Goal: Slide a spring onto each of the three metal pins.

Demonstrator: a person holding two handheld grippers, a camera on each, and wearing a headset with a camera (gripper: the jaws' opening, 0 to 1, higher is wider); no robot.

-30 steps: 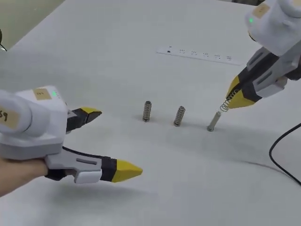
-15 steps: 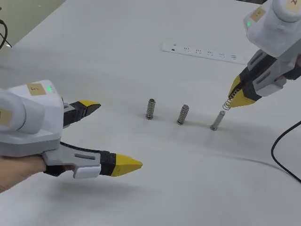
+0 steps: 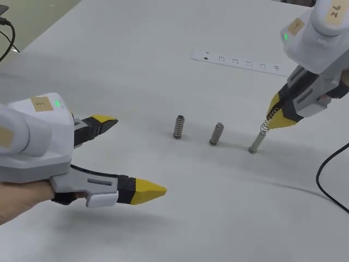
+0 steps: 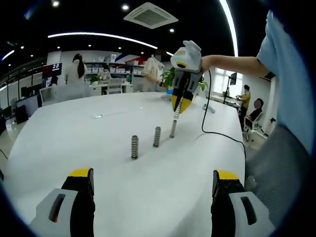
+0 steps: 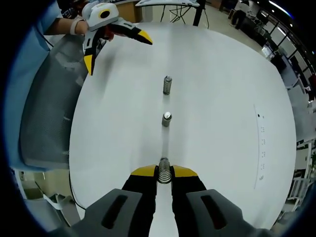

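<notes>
Right tongs [image 3: 275, 115] clamping spring [image 3: 265, 125], jaws nearly closed on it, hovering just above bare pin [image 3: 254, 143]; spring's lower end meeting bare pin's top. Sprung pin [image 3: 217, 134] standing beside bare pin; second sprung pin [image 3: 179, 126] standing farther along same row. Left tongs [image 3: 139, 154] gaping wide, gripping nothing, hanging over tabletop [image 3: 136, 65], well apart from bare pin. Power strip [image 3: 240, 61] lying beyond bare pin.
</notes>
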